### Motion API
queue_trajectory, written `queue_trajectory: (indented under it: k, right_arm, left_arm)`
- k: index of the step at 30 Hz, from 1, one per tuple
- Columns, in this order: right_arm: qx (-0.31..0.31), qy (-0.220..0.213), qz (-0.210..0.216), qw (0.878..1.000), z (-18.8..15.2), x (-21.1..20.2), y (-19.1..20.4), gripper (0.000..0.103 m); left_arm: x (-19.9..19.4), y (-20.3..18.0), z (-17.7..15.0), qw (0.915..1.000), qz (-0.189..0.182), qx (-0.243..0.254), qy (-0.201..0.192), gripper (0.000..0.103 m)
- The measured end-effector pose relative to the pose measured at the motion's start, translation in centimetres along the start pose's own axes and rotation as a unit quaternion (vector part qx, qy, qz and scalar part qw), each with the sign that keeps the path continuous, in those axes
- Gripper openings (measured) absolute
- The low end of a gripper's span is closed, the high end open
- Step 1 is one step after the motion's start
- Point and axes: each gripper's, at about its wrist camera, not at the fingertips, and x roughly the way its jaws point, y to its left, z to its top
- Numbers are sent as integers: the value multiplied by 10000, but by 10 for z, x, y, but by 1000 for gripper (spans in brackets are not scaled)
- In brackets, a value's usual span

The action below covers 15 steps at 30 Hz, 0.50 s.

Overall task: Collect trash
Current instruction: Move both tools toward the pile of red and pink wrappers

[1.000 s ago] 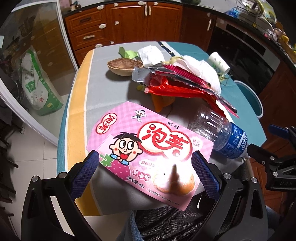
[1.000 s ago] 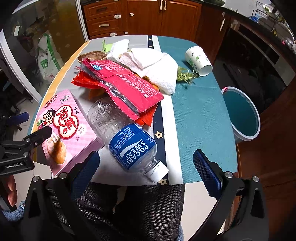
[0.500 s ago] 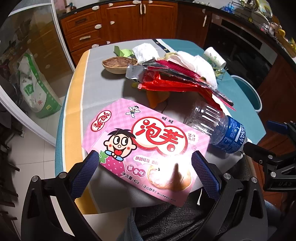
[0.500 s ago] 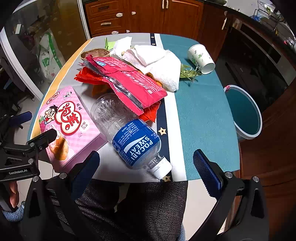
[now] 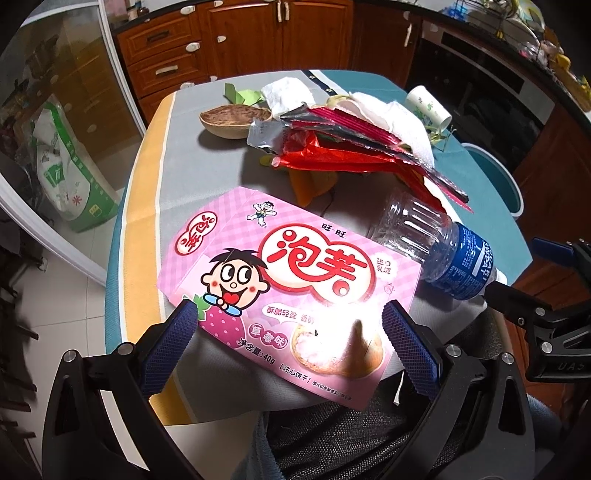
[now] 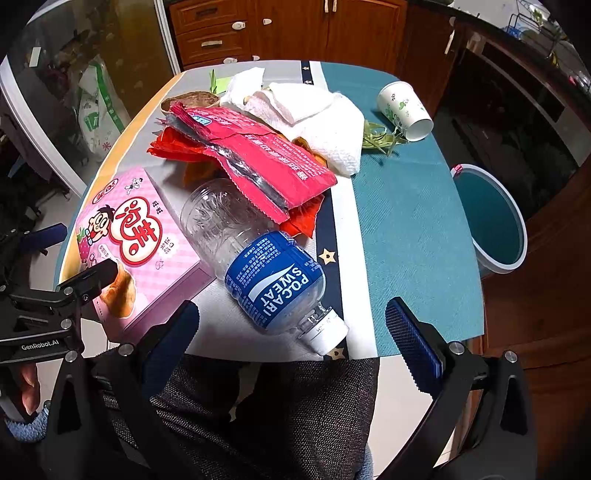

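Here, both grippers gape empty: left gripper straddles the pink snack box; right gripper frames the Pocari Sweat bottle. Seat your pads low, then squeeze.

This was a kitchen in a home. Brown wooden cabinets with drawers stood at the back. A dish rack sat on the dark worktop, and a big rice sack leaned behind a glass door.
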Motion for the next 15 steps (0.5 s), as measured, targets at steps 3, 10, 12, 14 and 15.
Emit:
queue_trajectory:
  k: [3,10,12,14,15]
  right_arm:
    - [-8,22,2,10000,1,1,0,97]
    - [16,158,54,9999,3,11,-2,97]
    - [-47,160,19,9999,9,12,-2,97]
    - [-114,106,-2,9999,17,11,-1,97]
    - [-142,99,8,9998,21,11,0,97]
  left_arm:
    - [2,0,0,10000,-11,9,16,100]
    - [10,4,0,9999,-20,-8,131,100]
    - [11,5,3,9999,69,63,103,100]
    - [12,6,7,9998,130,107,58,100]
    - [12,8,9,9999,125,96,48,100]
